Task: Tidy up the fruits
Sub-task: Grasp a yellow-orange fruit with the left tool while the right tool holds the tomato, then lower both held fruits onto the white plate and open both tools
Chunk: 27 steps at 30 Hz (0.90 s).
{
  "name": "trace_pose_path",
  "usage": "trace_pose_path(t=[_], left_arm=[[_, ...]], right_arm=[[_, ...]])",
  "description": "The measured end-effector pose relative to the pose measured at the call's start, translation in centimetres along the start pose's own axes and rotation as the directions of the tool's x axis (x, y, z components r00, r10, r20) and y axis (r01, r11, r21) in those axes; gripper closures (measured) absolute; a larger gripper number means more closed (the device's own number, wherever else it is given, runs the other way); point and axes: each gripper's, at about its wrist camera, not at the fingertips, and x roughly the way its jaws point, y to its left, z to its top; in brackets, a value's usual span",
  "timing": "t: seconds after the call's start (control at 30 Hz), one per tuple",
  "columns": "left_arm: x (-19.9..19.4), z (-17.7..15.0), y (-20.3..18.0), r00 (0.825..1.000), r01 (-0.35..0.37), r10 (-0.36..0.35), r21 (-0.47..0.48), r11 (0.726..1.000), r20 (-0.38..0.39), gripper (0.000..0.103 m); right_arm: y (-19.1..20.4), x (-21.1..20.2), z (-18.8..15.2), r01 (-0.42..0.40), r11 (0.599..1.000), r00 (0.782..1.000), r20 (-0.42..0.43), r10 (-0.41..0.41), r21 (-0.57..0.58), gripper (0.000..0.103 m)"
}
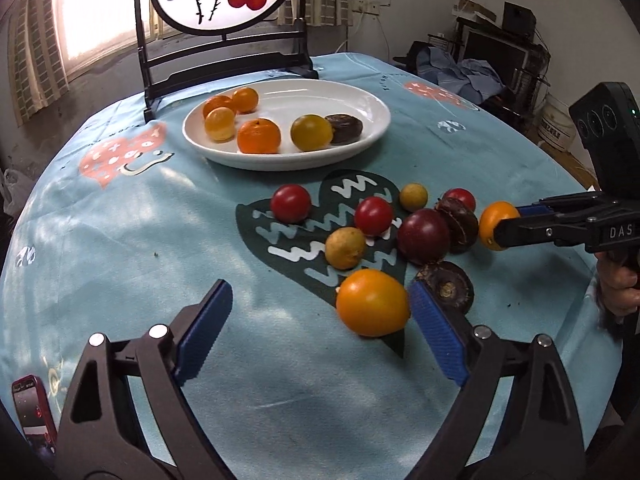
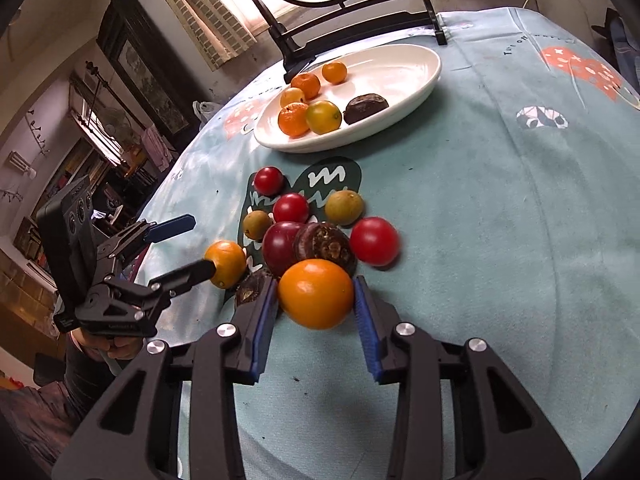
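Observation:
A white oval plate (image 1: 372,104) (image 2: 416,68) at the back holds several orange and yellow fruits and one dark brown one. A loose pile of red, yellow, purple and brown fruits (image 1: 420,236) (image 2: 304,236) lies on the dark heart print. My left gripper (image 1: 320,312) (image 2: 192,240) is open, with an orange fruit (image 1: 372,302) (image 2: 226,263) by its right finger. My right gripper (image 2: 316,312) (image 1: 504,222) is shut on another orange fruit (image 2: 316,294) (image 1: 496,224) at the pile's near edge.
A light blue printed tablecloth (image 1: 120,248) (image 2: 500,220) covers the round table. A dark framed round painting stand (image 1: 224,52) (image 2: 352,12) stands behind the plate. A red phone (image 1: 34,412) lies at the table's near left edge.

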Motion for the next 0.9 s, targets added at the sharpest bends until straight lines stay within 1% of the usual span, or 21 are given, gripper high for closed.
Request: trace_pose_path(t=[0.1, 0.17, 0.2, 0.23, 0.27, 0.37, 0.43, 0.5, 0.57, 0.67, 0.8, 0.9], left_arm=[[0.3, 0.1, -0.1, 1.0, 0.012, -0.012, 0.002, 1.0, -0.015, 0.012], [0.7, 0.1, 0.0, 0.998, 0.051, -0.052, -0.009, 0.999, -0.035, 0.029], [0.9, 0.1, 0.0, 0.996, 0.076, -0.076, -0.017, 0.997, -0.048, 0.031], [1.2, 0.1, 0.0, 0.994, 0.093, -0.094, -0.022, 0.995, -0.059, 0.035], [1.3, 0.1, -0.2, 0.992, 0.101, -0.102, -0.02, 0.995, -0.067, 0.037], [1.6, 0.2, -0.9, 0.992, 0.098, -0.097, 0.002, 0.995, -0.074, 0.041], [1.8, 0.3, -1.0, 0.993, 0.096, -0.096, -0.006, 0.995, -0.072, 0.042], [2.0, 0.5, -1.0, 0.992, 0.106, -0.107, -0.017, 0.994, -0.072, 0.047], [2.2, 0.6, -1.2, 0.989, 0.124, -0.125, -0.017, 0.992, -0.075, 0.058], [2.0, 0.5, -1.4, 0.99, 0.124, -0.124, -0.005, 0.992, -0.073, 0.059], [2.0, 0.6, -1.3, 0.989, 0.13, -0.131, -0.013, 0.991, -0.073, 0.06], [1.3, 0.8, -1.1, 0.991, 0.128, -0.129, -0.018, 0.992, -0.045, 0.06]], right_arm=[[0.0, 0.0, 0.0, 0.001, 1.0, 1.0, -0.004, -0.001, 0.0, 0.064], [0.0, 0.0, 0.0, 0.002, 1.0, 1.0, -0.003, -0.002, 0.0, 0.064], [0.0, 0.0, 0.0, 0.002, 1.0, 1.0, -0.003, -0.002, 0.001, 0.064], [-0.1, 0.1, 0.0, 0.002, 1.0, 1.0, -0.003, -0.002, 0.002, 0.064], [-0.1, 0.1, 0.1, 0.002, 1.0, 1.0, -0.003, -0.002, 0.003, 0.064], [-0.1, 0.2, 0.0, 0.006, 1.0, 1.0, -0.004, -0.006, 0.003, 0.064], [-0.1, 0.2, 0.0, 0.007, 1.0, 1.0, -0.004, -0.007, 0.001, 0.064], [0.0, 0.1, 0.0, 0.008, 1.0, 1.0, -0.003, -0.008, 0.0, 0.064], [0.0, 0.0, 0.0, 0.011, 1.0, 1.0, -0.001, -0.011, 0.001, 0.064], [0.0, 0.0, 0.0, 0.013, 1.0, 1.0, 0.0, -0.013, 0.003, 0.064], [0.0, -0.1, 0.0, 0.009, 1.0, 1.0, 0.007, -0.009, -0.005, 0.064], [0.4, -0.3, 0.3, -0.005, 1.0, 0.999, 0.04, 0.006, -0.028, 0.064]])
